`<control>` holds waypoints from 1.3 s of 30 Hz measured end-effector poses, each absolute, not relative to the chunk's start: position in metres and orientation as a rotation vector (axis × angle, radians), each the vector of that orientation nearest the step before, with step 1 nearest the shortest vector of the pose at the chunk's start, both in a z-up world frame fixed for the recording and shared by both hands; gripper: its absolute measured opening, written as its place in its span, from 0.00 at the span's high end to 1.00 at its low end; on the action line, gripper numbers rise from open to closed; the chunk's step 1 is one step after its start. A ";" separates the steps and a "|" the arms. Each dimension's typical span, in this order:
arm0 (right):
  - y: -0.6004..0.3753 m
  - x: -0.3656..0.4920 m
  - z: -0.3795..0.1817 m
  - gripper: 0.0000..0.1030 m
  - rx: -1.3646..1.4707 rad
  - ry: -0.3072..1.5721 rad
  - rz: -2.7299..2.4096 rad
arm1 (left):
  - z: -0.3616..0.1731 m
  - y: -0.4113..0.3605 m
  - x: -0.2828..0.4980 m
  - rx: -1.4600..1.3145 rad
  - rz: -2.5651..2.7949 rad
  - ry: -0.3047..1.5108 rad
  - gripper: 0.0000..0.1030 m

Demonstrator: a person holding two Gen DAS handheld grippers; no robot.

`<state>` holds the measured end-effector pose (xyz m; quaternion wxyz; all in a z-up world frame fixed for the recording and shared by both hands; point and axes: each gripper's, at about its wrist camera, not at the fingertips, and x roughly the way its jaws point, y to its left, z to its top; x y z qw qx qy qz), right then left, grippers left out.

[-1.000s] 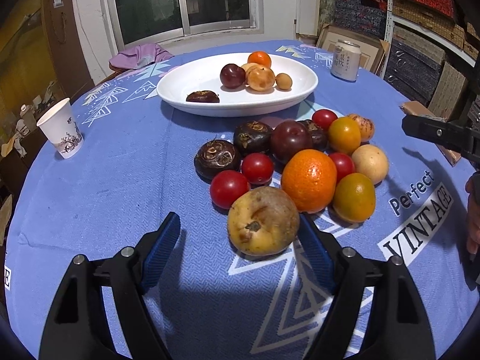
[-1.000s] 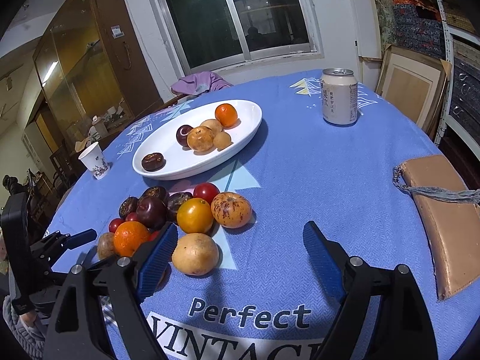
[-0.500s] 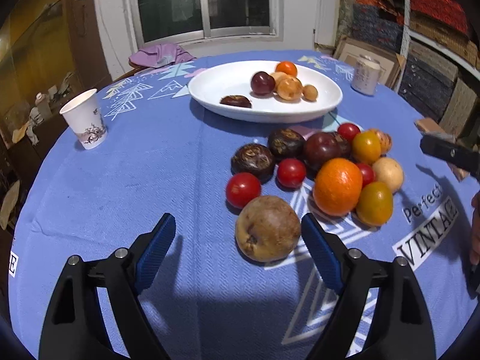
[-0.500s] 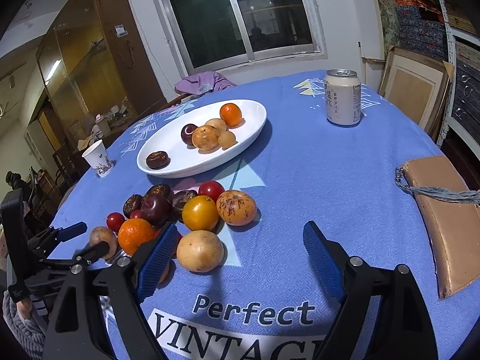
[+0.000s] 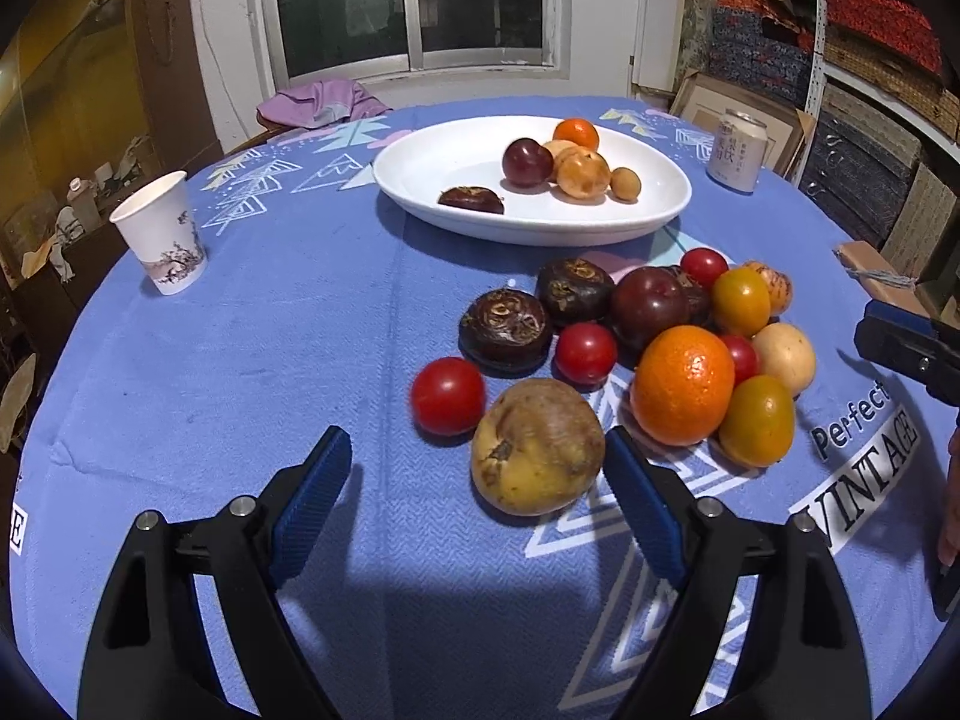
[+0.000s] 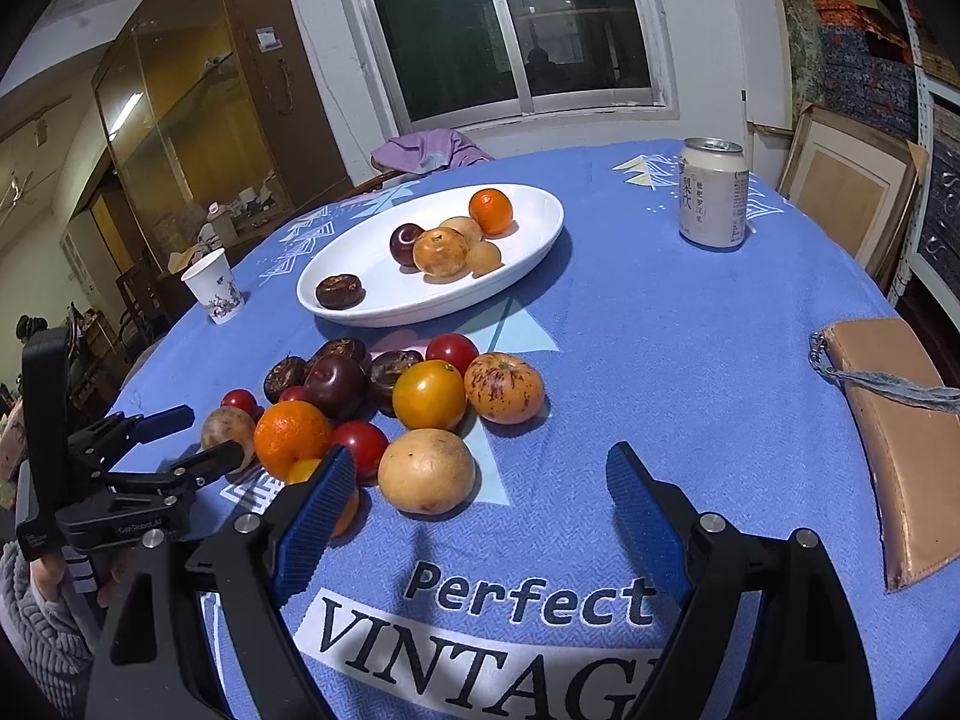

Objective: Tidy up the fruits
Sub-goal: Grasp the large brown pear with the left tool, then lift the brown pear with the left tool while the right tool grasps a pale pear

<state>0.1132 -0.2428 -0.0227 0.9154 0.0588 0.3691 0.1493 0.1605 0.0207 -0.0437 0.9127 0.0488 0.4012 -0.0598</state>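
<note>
A heap of fruit lies on the blue tablecloth: a brown-yellow pear (image 5: 537, 447), an orange (image 5: 684, 393), red tomatoes (image 5: 447, 396), dark plums (image 5: 651, 306) and dark round fruits (image 5: 505, 330). My left gripper (image 5: 477, 480) is open; the pear sits between its fingertips, close to the right finger. A white oval plate (image 5: 420, 180) behind holds several fruits. My right gripper (image 6: 480, 495) is open and empty, just in front of a pale yellow fruit (image 6: 426, 471). The left gripper also shows in the right wrist view (image 6: 174, 438), beside the heap.
A paper cup (image 5: 162, 234) stands at the left. A drink can (image 6: 713, 195) stands at the back right. A tan pouch (image 6: 894, 420) lies at the right edge. The plate also shows in the right wrist view (image 6: 540, 240).
My left gripper swung left and pulled back a little, so the pear now sits nearer its right finger. The right gripper moved slightly closer to the fruit heap.
</note>
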 end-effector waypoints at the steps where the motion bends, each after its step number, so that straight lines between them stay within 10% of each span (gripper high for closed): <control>1: -0.242 0.113 -0.023 0.16 0.116 0.760 0.307 | -0.046 0.019 0.162 0.103 -0.134 0.837 0.19; 14: -0.242 0.115 -0.027 0.16 0.102 0.772 0.292 | -0.054 0.009 0.171 0.052 -0.287 0.888 0.55; 39: -0.196 0.129 -0.043 0.39 -0.085 0.856 0.334 | -0.049 0.024 0.167 0.065 -0.170 0.868 0.55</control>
